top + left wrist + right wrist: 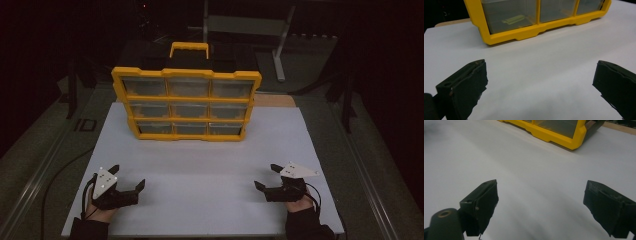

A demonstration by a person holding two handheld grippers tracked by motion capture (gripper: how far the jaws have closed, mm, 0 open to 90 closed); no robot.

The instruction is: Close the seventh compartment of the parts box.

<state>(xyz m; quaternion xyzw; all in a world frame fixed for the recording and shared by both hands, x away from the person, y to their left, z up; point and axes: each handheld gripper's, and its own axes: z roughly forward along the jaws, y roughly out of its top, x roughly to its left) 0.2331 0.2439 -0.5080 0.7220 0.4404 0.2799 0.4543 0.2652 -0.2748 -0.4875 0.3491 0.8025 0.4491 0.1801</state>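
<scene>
Jaws on both sides stand wide apart with nothing between them. The left gripper (128,177) rests at the near left of the white board (200,165) that covers the counter, and the right gripper (267,176) rests at the near right, each in a hand that comes in from the bottom edge of the high view. The yellow organizer case (186,103) stands propped up at the far middle of the board, its clear-fronted drawers in three rows of three facing the person and its handle (189,49) on top. Its long axis runs across the board, left to right. It lies straight ahead of both grippers and well apart from them, with bare board between. Neither gripper is clearly nearer. In the left gripper view the bottom-left drawer (507,15), with a pale part lying inside it, sits ahead of that gripper; the right gripper view shows the case's bottom-right corner (574,138). Reaching a drawer would likely call for a forward move, each gripper taking its own side.
</scene>
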